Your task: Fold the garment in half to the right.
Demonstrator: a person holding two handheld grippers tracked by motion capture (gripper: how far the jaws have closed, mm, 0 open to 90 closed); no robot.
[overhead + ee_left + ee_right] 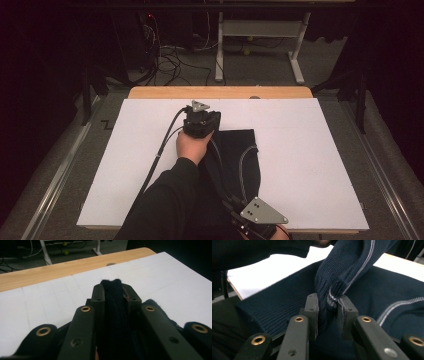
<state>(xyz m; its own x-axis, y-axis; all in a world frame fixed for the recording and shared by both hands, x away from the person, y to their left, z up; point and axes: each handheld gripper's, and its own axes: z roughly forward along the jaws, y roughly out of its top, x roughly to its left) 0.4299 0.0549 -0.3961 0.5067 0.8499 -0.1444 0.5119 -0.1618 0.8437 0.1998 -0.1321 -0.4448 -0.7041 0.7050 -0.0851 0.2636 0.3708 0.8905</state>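
Left gripper (pixel 200 121), high view: I have it near the board's (pixel 300 150) far edge, over the sweater's (pixel 240 150) far end; right gripper (pixel 260 220) sits at the near edge. A fold is in hand, I judge.

Left gripper view: jaws clenched on a knit edge.

Right gripper view: jaws grasp a striped hem (pixel 332 298). Next, both ends must travel together. My sleeve hides the middle.

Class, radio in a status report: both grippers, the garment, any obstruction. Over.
Left gripper shut on dark knit sweater, far edge. Right gripper shut on its striped hem, near edge. Sweater on white board. Nothing in the way.
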